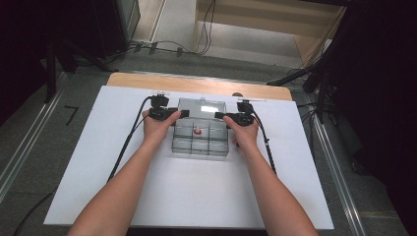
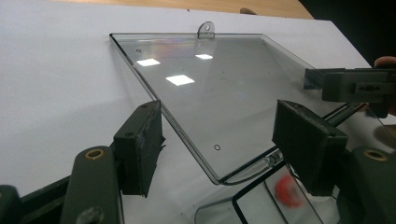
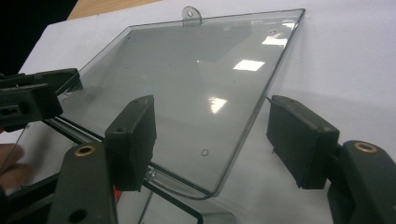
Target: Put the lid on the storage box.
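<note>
So I've got a clear plastic organizer box (image 1: 200, 140) sitting mid-tabletop on the white sheet (image 1: 98, 172), with its lid (image 1: 201, 107) flipped open and lying back flat on the far side. The box is split into a grid of small compartments, and the only thing I can make out inside is a small red piece (image 1: 197, 131) in one of the middle cells; what it actually is, can't tell, it's too small and blurry. The rest of the cells look see-through with nothing I can identify.

No brand or readable text anywhere on it. The lid (image 2: 210, 93) has a little hang tab with a hole (image 2: 206, 29) on its far edge, pointing away from me, plus a few tiny round marks near the corners.

The box's long side runs away from me toward the far edge of the tabletop, hinge line crosswise.

My left tool (image 1: 173, 114) is at the left end of the hinge, jaws apart, straddling the lid's near left corner without pinching it. My right tool (image 1: 227, 117) does the same on the right side: jaws apart around the lid's (image 3: 187, 88) near right corner, pads not touching the plastic.
</note>
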Available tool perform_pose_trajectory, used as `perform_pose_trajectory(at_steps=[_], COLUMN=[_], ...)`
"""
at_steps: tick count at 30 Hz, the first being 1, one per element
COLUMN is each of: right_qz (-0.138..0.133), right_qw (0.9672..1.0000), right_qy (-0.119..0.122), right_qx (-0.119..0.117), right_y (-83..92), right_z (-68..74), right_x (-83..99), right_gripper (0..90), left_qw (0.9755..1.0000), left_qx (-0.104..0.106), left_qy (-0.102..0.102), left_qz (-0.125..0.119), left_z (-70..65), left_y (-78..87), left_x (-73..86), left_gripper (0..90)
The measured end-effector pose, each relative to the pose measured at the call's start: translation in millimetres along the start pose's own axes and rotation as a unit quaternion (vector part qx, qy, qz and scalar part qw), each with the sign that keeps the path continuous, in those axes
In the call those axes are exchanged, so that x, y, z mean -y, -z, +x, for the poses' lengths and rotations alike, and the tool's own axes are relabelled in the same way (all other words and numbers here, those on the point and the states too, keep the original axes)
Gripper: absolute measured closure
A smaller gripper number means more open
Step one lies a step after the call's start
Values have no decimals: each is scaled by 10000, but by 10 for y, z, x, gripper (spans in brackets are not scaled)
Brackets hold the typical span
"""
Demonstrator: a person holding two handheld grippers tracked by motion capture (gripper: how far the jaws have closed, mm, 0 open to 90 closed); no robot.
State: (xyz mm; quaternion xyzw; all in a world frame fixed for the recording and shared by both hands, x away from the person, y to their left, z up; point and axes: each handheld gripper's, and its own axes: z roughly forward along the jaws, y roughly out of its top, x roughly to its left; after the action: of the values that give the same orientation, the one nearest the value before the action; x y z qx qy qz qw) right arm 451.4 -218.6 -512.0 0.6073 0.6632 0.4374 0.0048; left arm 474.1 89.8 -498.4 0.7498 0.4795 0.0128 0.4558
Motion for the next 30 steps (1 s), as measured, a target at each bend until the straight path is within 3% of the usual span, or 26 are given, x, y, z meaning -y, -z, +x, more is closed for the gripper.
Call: perform_pose_trajectory(at_steps=[12, 20, 24, 30], right_qz=[119, 167, 180, 26], right_qw=[9996, 9994, 9992, 9994], right_qy=[-187, -198, -212, -57], right_qx=[-170, -222, -282, -329], right_y=[-90, -112, -111, -81], right_z=[39, 35, 28, 53], right_x=[-9, -31, -34, -46], right_gripper=[287, 281, 293, 363], left_qw=[9995, 9974, 9972, 9971], left_qx=[15, 312, 325, 390], left_qy=[302, 647, 666, 646], left_qz=[50, 88, 66, -76], left_z=[35, 29, 31, 44], left_y=[-61, -137, -128, -79], left_x=[5, 11, 8, -20], left_gripper=[326, 346, 365, 472])
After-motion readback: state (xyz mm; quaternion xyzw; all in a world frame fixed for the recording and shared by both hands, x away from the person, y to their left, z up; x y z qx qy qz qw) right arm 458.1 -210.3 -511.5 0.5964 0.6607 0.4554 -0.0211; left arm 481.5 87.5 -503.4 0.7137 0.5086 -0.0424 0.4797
